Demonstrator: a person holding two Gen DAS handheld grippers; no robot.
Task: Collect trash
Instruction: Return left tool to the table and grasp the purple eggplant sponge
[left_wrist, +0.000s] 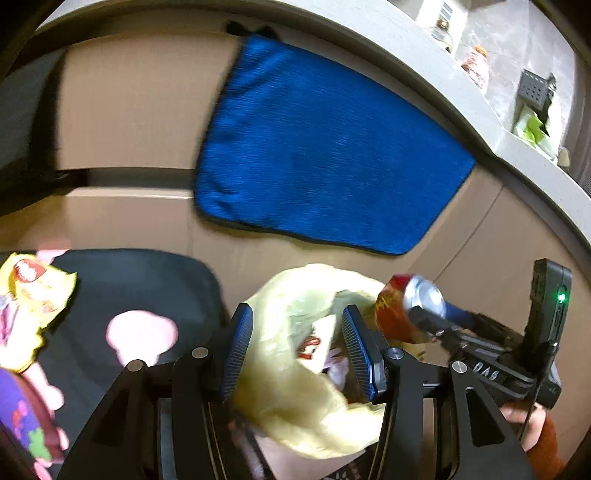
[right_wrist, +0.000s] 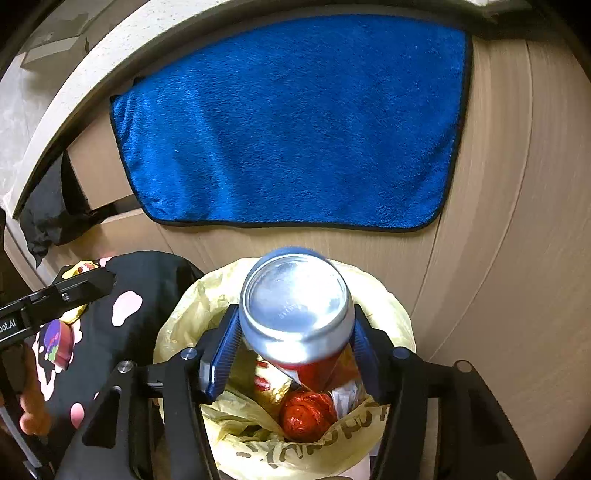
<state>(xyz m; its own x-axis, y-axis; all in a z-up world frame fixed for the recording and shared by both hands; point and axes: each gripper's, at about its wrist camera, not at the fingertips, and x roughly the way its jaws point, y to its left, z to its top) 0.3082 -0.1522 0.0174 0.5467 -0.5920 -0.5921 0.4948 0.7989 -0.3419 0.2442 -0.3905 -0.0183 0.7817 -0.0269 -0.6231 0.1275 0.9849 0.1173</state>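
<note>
A pale yellow plastic trash bag (right_wrist: 384, 302) stands open on the floor with wrappers and a crumpled red foil ball (right_wrist: 306, 417) inside. My right gripper (right_wrist: 295, 332) is shut on a silver, red and blue drink can (right_wrist: 295, 299), held bottom-forward right over the bag's mouth. The can (left_wrist: 417, 299) and right gripper also show in the left wrist view. My left gripper (left_wrist: 295, 350) has its blue pads around the bag's rim (left_wrist: 291, 306); the plastic bunches between them. A yellow snack wrapper (left_wrist: 29, 306) lies on a black patterned cloth (left_wrist: 129, 280).
A blue towel (right_wrist: 288, 122) hangs on the beige cabinet front (right_wrist: 498, 221) behind the bag. A grey countertop (left_wrist: 461, 96) above carries jars and a holder. A purple packet (right_wrist: 57, 341) lies on the black cloth left of the bag.
</note>
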